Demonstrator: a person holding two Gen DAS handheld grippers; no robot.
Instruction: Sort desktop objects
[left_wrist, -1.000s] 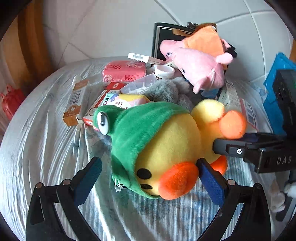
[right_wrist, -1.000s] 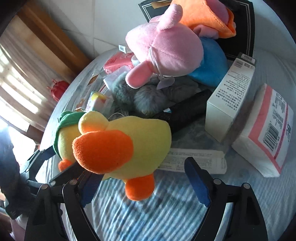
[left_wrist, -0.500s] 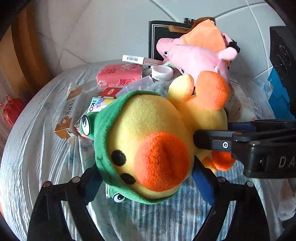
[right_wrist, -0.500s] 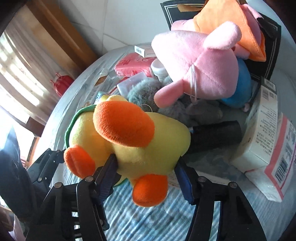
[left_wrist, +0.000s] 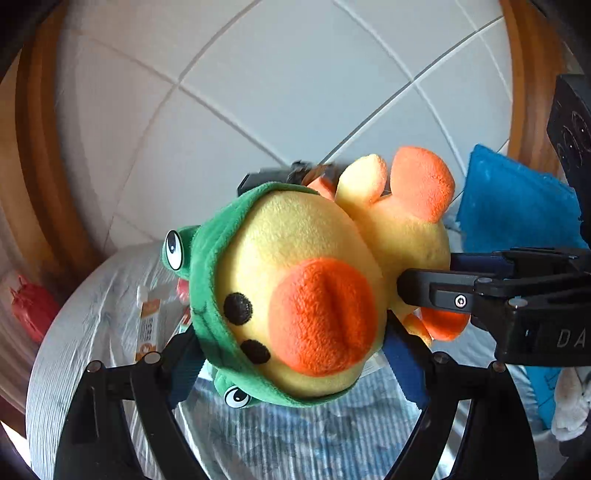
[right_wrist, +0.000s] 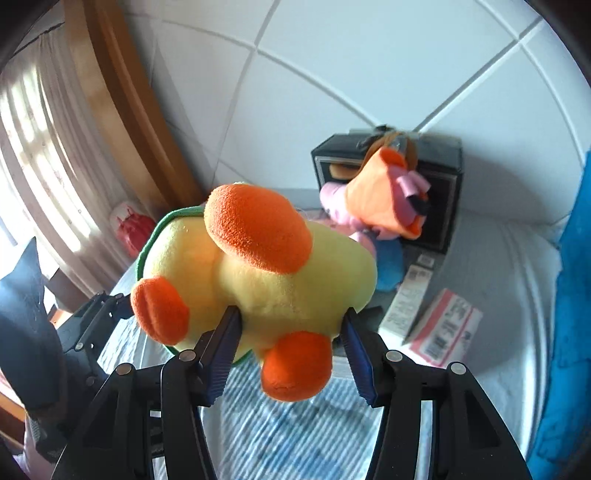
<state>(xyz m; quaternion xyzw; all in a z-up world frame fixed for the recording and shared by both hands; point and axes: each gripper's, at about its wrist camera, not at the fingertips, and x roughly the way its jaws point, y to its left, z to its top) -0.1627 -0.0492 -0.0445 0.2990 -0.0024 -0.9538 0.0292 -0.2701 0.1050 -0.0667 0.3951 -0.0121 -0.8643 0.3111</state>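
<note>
A yellow plush duck (left_wrist: 306, 295) with an orange beak and a green frog hood is held in the air above the table by both grippers. My left gripper (left_wrist: 295, 365) is shut on its head. My right gripper (right_wrist: 290, 350) is shut on its body (right_wrist: 258, 280), near the orange feet. The right gripper's arm shows in the left wrist view (left_wrist: 498, 295), reaching in from the right. The left gripper shows at the left of the right wrist view (right_wrist: 92, 321).
A pink plush pig in orange (right_wrist: 376, 199) leans on a black box (right_wrist: 443, 177) at the back. White cartons (right_wrist: 436, 321) lie on the striped tablecloth (right_wrist: 288, 435). A carton (left_wrist: 147, 325) lies on the left. Blue fabric (left_wrist: 517, 206) lies at the right. A red item (left_wrist: 31, 306) stands off the table.
Both grippers have lifted the duck up off the table and tilted upward, so the tiled wall fills the view and the table clutter has dropped lower.
</note>
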